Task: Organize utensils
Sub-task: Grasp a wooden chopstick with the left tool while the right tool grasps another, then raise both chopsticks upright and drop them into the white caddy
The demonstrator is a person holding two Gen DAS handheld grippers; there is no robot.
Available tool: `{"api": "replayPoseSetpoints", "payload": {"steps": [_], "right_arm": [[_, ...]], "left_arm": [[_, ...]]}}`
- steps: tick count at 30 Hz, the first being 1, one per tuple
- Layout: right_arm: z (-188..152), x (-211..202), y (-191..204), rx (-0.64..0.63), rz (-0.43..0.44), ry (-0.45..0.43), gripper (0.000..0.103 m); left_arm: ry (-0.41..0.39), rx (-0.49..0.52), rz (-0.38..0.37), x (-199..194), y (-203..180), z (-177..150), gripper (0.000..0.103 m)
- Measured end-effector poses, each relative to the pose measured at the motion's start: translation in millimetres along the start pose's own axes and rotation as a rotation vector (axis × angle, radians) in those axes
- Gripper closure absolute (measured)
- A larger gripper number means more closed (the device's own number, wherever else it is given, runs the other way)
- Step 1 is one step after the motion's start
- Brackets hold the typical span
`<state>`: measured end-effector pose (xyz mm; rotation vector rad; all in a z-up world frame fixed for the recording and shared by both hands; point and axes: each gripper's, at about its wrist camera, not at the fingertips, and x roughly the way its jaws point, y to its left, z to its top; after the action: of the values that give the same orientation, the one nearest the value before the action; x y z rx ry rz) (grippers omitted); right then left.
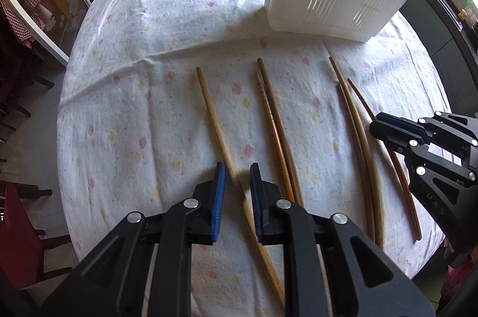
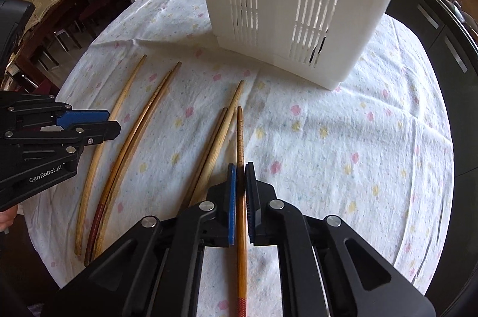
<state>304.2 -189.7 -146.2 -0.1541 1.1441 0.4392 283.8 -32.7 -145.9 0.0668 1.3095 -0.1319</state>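
Between the left gripper's [image 1: 237,191] parted fingers a pale chopstick [image 1: 209,108] lies on the cloth, untouched as far as I can tell. Further right, the right gripper [image 2: 240,191] is clenched on a reddish-brown chopstick [image 2: 240,134], slim and ridged. Judging by this, pickup is underway; next comes lifting it toward the white slotted holder [image 2: 269,3] ahead of the fingertips.

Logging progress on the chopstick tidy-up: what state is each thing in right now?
Left gripper: open, astride a pale chopstick.
Right gripper: shut on the dark chopstick.
Other chopsticks: flat on the tablecloth.
White basket: upright on the table.
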Motion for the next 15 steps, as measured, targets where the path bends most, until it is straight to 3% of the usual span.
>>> {"api": "replayPoseSetpoints", "payload": {"steps": [6,15], "right_arm": [[-12.9,-33.6,-29.5,0.078,0.081,-0.084,0.096],[-39.1,-113.5,-42.9,0.112,0.146,-0.257,0.096]], "left_arm": [[0.01,-0.003,-0.043,-2.1,-0.3,-3.6,0.095],[-0.146,0.027,-0.06,-57.2,-6.8,-20.6,0.096]]}}
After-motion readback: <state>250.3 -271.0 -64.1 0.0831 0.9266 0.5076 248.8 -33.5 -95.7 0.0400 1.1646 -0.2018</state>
